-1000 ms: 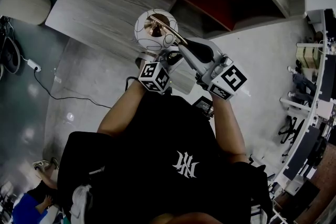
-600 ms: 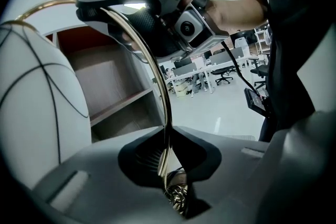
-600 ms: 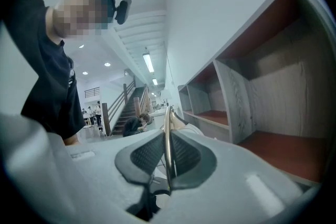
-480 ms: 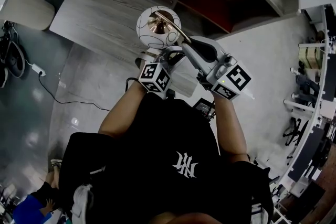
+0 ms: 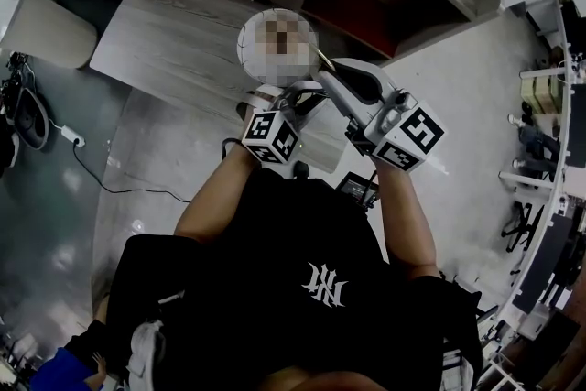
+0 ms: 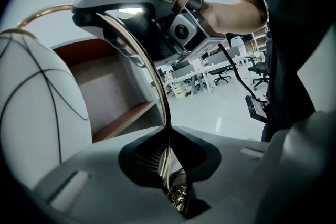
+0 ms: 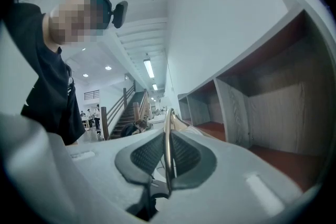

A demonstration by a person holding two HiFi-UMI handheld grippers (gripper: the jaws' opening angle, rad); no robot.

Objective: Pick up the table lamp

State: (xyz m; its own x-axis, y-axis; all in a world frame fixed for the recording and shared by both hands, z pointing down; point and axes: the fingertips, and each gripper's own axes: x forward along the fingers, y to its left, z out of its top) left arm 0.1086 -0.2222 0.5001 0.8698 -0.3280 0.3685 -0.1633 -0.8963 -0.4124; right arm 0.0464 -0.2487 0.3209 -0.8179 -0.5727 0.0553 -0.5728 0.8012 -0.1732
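Observation:
The table lamp has a white globe shade (image 5: 249,50) with thin black lines and a curved gold stem (image 6: 153,68). It hangs in the air in front of the person, over the wooden shelf unit. My left gripper (image 6: 169,161) is shut on the lower part of the stem, with the globe (image 6: 37,107) close at its left. My right gripper (image 7: 168,157) is shut on the stem (image 7: 168,131) higher up its arc. From the left gripper view the right gripper (image 6: 131,5) shows above, clamped on the stem. In the head view both grippers, left (image 5: 298,98) and right (image 5: 341,85), meet just below the globe.
A low wooden shelf unit (image 5: 183,41) with red-backed compartments (image 5: 352,0) stands ahead. A power strip and cable (image 5: 75,142) lie on the grey floor at left. A pale rounded seat (image 5: 46,27) is at upper left. Desks and chairs (image 5: 545,160) line the right side.
Both grippers have risen a little with the lamp held between them, and the globe sits slightly higher over the shelf. Neither grip has changed.

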